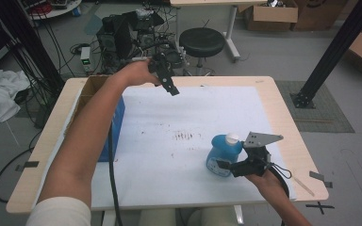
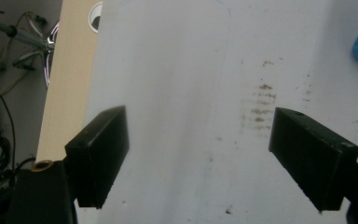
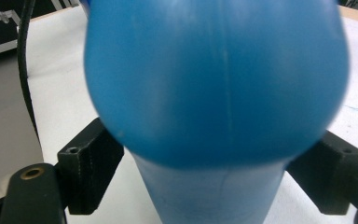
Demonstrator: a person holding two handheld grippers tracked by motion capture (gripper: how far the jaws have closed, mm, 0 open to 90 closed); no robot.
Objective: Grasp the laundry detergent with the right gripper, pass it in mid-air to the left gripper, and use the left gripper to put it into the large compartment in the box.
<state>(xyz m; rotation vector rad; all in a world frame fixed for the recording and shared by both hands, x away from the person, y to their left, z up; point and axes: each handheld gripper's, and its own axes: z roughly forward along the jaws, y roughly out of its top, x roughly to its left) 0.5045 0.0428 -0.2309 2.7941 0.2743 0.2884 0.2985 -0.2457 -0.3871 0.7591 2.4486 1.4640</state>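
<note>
Right gripper (image 1: 226,165) is down at the near right of the white mat (image 1: 169,155), its jaws on either side of the blue bottle (image 1: 222,153) and pressed against its body. The bottle with its white cap (image 1: 232,138) stands on the mat, just right of a patch of brown specks (image 1: 185,136). Up at the far edge, the left gripper (image 1: 168,85) hangs above the mat, jaws spread wide with nothing between them. A blue box (image 1: 114,127) sits at the table's (image 1: 287,122) left edge.
</note>
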